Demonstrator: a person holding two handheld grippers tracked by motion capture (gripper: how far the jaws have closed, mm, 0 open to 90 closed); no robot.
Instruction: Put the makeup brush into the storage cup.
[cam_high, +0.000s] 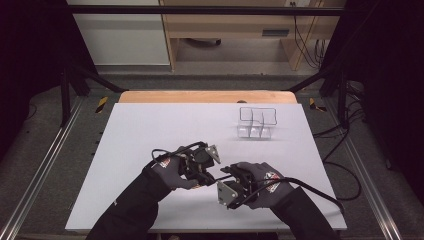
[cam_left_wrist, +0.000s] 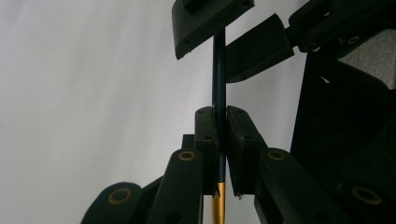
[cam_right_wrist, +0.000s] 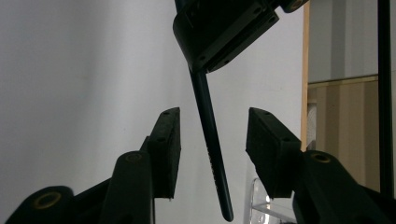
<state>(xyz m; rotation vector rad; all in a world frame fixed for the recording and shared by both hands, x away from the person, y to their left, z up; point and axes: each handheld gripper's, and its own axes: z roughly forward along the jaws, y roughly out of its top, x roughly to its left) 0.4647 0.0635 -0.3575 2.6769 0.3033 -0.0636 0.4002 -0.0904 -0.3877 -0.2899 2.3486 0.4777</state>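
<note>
A: High view first: both gloved hands meet near the middle of the white table (cam_high: 150, 125), and the left gripper (cam_high: 204, 176) and right gripper (cam_high: 226, 175) face each other. Where is the pencil?

B: Left gripper view answers that. The dark pencil (cam_left_wrist: 219, 93) with a gold end is clamped between the jaws of the left gripper (cam_left_wrist: 220, 135), closed tight on its shaft. Its far part runs up between the jaws of the right gripper (cam_left_wrist: 224, 44).

A: So has the right one taken it?

B: Not yet, I'd judge. In the right gripper view the right gripper (cam_right_wrist: 212, 140) stands wide, its jaws on either side of the pencil (cam_right_wrist: 212, 144) without touching it. The handover looks half done: closing and release are left.

A: And the clear holder?

B: The high view shows the clear holder (cam_high: 257, 122) far right on the table, well apart from the hands. The right gripper view catches just a clear edge low down.
</note>
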